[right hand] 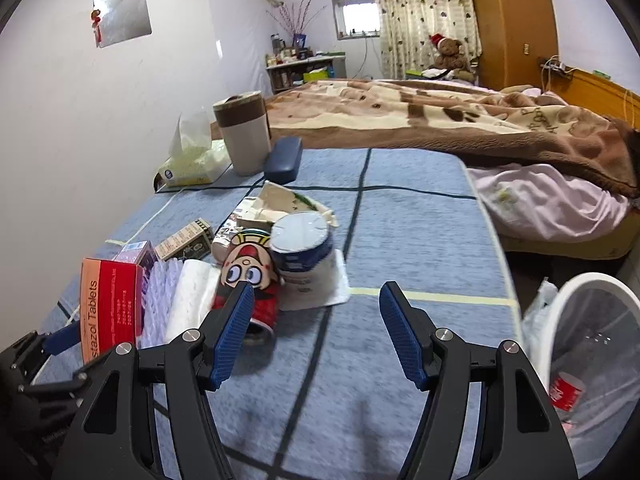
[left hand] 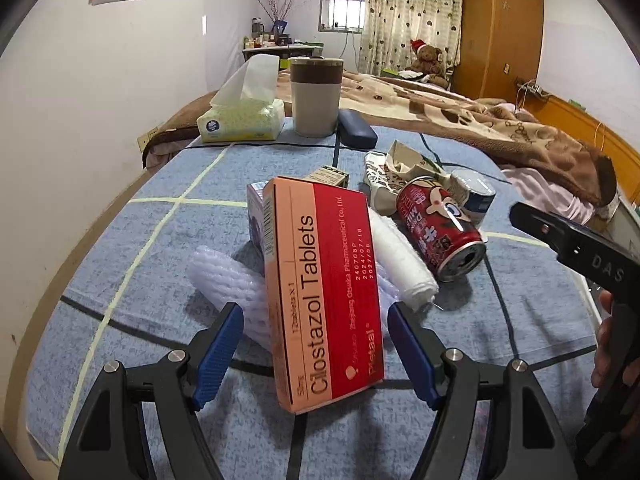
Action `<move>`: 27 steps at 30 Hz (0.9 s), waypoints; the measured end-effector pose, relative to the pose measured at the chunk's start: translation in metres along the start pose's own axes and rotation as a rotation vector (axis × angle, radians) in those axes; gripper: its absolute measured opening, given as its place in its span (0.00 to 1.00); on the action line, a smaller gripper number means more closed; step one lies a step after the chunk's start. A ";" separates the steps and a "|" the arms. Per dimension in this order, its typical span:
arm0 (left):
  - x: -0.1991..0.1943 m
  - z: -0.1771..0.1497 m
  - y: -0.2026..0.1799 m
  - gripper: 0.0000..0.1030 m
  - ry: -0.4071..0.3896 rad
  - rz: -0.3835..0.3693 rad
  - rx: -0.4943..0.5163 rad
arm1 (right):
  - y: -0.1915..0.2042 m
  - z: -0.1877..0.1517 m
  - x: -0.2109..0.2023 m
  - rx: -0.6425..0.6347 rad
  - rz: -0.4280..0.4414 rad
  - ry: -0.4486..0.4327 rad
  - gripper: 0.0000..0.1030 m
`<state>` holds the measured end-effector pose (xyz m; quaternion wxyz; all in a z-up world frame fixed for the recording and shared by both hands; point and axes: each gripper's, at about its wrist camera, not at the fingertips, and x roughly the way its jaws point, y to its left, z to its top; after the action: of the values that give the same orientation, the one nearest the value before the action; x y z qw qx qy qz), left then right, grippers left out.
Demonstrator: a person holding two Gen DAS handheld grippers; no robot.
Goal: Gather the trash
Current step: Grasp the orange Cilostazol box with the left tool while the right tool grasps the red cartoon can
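Note:
A pile of trash lies on the blue checked tablecloth (left hand: pixel 140 248). An orange and red tablet box (left hand: pixel 328 280) leans tilted on white foam netting (left hand: pixel 224 280). My left gripper (left hand: pixel 316 316) is open with the box between its fingers, and a gap shows at each pad. Right of the box lie a white paper roll (left hand: pixel 404 260), a red drink can (left hand: pixel 436 224), a blue and white tub (left hand: pixel 472 192) and a crushed carton (left hand: pixel 396 172). My right gripper (right hand: pixel 318 294) is open and holds nothing. Its left finger is just in front of the red can (right hand: pixel 256 280).
A tissue pack (left hand: pixel 240 120), a lidded cup (left hand: pixel 316 96) and a dark case (left hand: pixel 356 128) stand at the table's far end. A white mesh bin (right hand: pixel 592 278) holding a red can (right hand: pixel 566 392) sits off the right edge. Beyond is a bed (right hand: pixel 440 120).

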<state>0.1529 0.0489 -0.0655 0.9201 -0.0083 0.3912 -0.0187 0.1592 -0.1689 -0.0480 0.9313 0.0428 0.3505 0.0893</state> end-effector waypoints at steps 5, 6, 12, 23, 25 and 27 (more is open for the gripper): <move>0.012 0.003 0.003 0.72 0.010 0.039 0.005 | 0.005 0.004 0.011 -0.009 0.026 0.030 0.65; 0.014 0.004 0.004 0.72 0.013 0.043 0.005 | 0.006 0.004 0.013 -0.007 0.032 0.033 0.65; 0.020 0.002 0.023 0.72 0.029 0.041 -0.036 | 0.015 0.005 0.026 -0.013 0.067 0.074 0.65; 0.015 0.002 0.048 0.72 0.019 0.051 -0.073 | 0.033 0.003 0.044 -0.050 0.082 0.147 0.65; 0.014 0.004 0.049 0.72 0.009 0.043 -0.077 | 0.034 0.003 0.044 -0.060 0.078 0.148 0.65; 0.009 0.006 0.049 0.72 -0.010 0.030 -0.080 | 0.035 0.002 0.043 -0.063 0.077 0.145 0.62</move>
<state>0.1654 0.0976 -0.0692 0.9211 -0.0393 0.3872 0.0107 0.1872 -0.1263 -0.0696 0.9002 0.0200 0.4123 0.1388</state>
